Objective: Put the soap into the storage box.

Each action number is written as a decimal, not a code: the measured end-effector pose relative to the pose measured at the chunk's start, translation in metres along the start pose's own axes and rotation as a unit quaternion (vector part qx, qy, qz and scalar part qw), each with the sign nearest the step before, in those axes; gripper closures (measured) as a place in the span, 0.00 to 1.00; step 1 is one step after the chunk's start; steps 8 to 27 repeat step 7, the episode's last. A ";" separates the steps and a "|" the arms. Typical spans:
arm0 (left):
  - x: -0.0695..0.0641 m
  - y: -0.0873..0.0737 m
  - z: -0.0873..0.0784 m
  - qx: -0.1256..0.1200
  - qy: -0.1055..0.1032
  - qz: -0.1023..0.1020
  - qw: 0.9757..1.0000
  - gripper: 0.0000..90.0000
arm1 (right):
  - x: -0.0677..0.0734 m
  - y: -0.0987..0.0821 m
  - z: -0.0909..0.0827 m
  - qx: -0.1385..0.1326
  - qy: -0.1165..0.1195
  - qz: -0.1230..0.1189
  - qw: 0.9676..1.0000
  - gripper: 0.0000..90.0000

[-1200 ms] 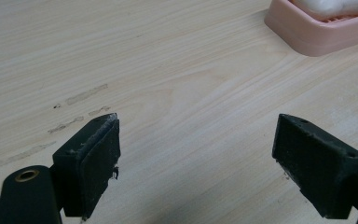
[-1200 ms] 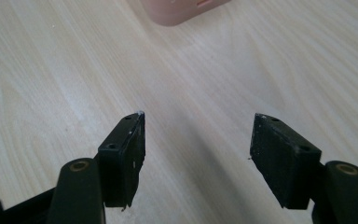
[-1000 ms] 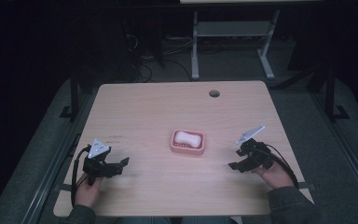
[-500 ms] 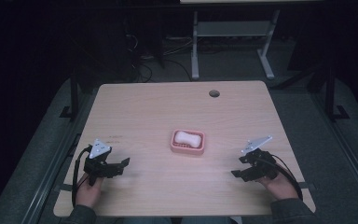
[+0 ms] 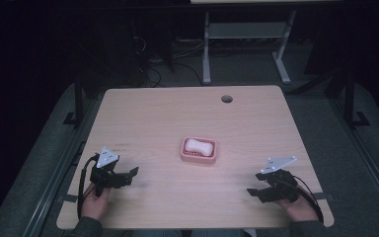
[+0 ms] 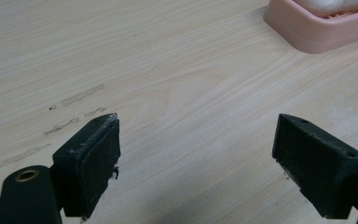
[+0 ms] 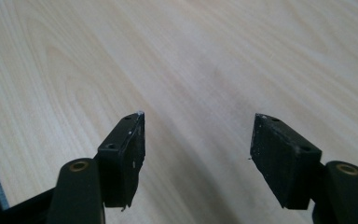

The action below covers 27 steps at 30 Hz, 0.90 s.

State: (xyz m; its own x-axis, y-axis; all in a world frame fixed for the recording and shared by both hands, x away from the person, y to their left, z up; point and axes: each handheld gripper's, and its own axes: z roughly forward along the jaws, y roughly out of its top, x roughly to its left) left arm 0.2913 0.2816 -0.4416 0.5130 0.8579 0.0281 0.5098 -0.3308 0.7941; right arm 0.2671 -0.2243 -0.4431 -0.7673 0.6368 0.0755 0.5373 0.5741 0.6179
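My right claw (image 5: 254, 191) sits low over the near right corner of the worktop (image 5: 168, 113), its jaws standing well apart with only bare wood grain between them. They have just been opening a little further, and nothing lies in the gap. In the right gripper view both black pads (image 7: 129, 144) hang clear of the wood, touching nothing that I can see. My right hand (image 5: 303, 210) holds the body from behind, with the grey three-cornered plate on top and the cable trailing back toward the near edge.

My left claw (image 5: 129, 176) is at the near left, likewise spread wide and empty (wider, by the look of it, than the right). In the left gripper view its pads (image 6: 91, 163) frame plain wood, with a few faint scuff marks (image 6: 70, 109) on the surface just ahead of the left jaw. My left hand (image 5: 95, 200) grips it at the worktop's near edge.

Further out, between the two claws and toward the middle of the worktop, stands the pink soap dish (image 5: 199, 151) with a white bar of soap (image 5: 199, 145) lying in it. Both claws are well apart from it. The dish's corner shows in the upper right of the left gripper view.

Beyond that, near the far edge, is a round cable hole (image 5: 226, 98).
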 end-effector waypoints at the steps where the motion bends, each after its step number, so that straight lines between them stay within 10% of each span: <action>1: 0.000 0.000 0.000 0.000 0.000 0.000 1.000 0.16 | 0.002 -0.001 0.000 0.000 -0.002 0.000 1.000 0.38; 27: -0.001 0.001 0.001 0.002 0.000 0.001 1.000 0.16 | 0.013 -0.004 0.002 -0.005 -0.003 -0.004 1.000 0.35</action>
